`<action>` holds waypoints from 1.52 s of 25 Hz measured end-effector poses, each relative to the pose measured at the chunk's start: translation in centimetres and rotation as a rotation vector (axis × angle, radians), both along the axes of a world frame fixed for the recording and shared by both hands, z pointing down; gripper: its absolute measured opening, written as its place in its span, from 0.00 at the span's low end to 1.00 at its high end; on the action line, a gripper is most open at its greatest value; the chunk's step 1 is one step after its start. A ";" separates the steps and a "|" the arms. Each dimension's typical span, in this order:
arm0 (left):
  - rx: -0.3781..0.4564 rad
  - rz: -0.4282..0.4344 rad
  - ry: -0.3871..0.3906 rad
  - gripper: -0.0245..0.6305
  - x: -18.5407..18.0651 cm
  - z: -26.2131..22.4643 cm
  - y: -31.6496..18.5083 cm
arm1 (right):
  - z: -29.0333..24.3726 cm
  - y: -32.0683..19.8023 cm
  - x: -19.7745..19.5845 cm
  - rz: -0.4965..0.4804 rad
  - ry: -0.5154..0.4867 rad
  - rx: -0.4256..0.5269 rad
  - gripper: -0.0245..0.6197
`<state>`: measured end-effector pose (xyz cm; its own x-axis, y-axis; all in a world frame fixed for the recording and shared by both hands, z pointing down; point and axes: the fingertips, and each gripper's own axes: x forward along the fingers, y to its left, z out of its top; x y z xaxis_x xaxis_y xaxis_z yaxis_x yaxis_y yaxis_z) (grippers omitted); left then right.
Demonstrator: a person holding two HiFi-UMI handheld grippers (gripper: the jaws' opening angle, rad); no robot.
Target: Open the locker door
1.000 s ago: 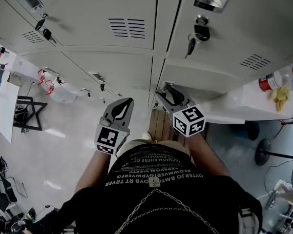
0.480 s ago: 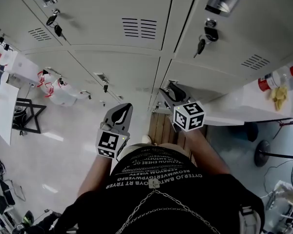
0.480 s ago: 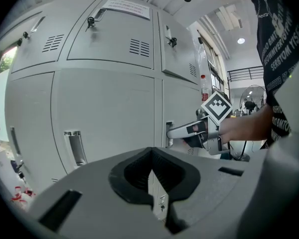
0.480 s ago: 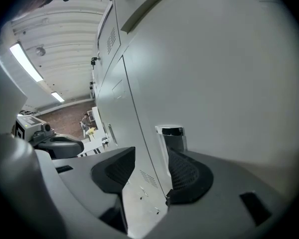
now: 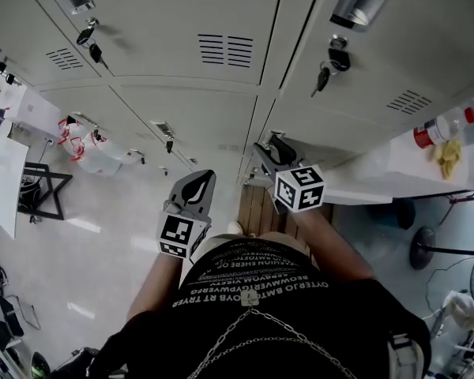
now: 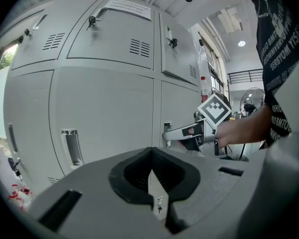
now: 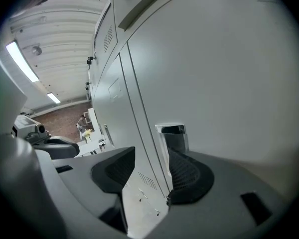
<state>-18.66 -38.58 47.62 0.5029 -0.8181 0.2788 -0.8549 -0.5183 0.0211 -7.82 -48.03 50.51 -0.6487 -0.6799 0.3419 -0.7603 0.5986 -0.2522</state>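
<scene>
Grey metal lockers fill the view ahead. The lower locker door (image 5: 325, 129) has a recessed chrome handle (image 7: 171, 134) next to its edge. My right gripper (image 5: 266, 153) is up against that edge, jaws wide open. The door's edge (image 7: 139, 133) runs between the pads, and the right-hand pad (image 7: 185, 176) lies in front of the handle without pressing on it. The left gripper view shows the right gripper (image 6: 188, 132) reaching the handle (image 6: 167, 131) from the side. My left gripper (image 5: 196, 183) hangs back from the lockers, shut and holding nothing (image 6: 150, 176).
Keys hang in the upper locker locks (image 5: 325, 68) (image 5: 91, 44). A white table (image 5: 395, 172) with a red-capped bottle (image 5: 436, 133) stands at the right, a fan (image 5: 426, 247) beyond it. Plastic bags (image 5: 87, 144) and a black stand (image 5: 43, 189) lie left. A wooden pallet (image 5: 261, 204) is underfoot.
My right gripper has edged a little left and toward the locker handle. The left gripper has stayed almost where it was.
</scene>
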 end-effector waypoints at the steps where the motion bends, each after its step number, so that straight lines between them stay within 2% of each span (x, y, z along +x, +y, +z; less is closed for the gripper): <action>1: 0.000 0.007 0.001 0.04 0.3 0.0 0.0 | -0.1 0.1 0.0 -0.010 -0.018 -0.011 0.33; 4: 0.007 0.025 0.003 0.04 0.9 -0.1 0.0 | -0.3 0.5 0.2 -0.036 -0.070 -0.049 0.33; 8: 0.012 0.048 0.003 0.04 1.3 0.2 0.2 | -0.3 1.9 0.4 -0.055 -0.077 -0.064 0.33; 13: 0.024 0.092 0.009 0.04 2.8 -0.8 0.0 | 0.0 5.0 1.3 -0.092 -0.040 -0.092 0.30; 17: 0.033 0.118 0.018 0.04 3.6 -0.9 -0.3 | 0.8 7.4 2.4 -0.062 -0.002 -0.126 0.33; 22: 0.004 0.163 0.015 0.04 4.8 0.1 -0.6 | 0.8 8.5 2.1 -0.036 0.007 -0.113 0.33; 24: 0.005 0.186 0.013 0.04 5.6 0.1 -0.8 | 0.9 8.1 2.3 -0.008 0.031 -0.100 0.23; 28: 0.035 0.218 0.018 0.04 6.5 -0.8 -1.1 | 0.9 8.3 2.6 -0.002 0.058 -0.077 0.22; 38: 0.027 0.269 0.028 0.04 9.2 -0.4 -0.1 | 0.8 12.2 4.2 -0.055 0.053 -0.080 0.22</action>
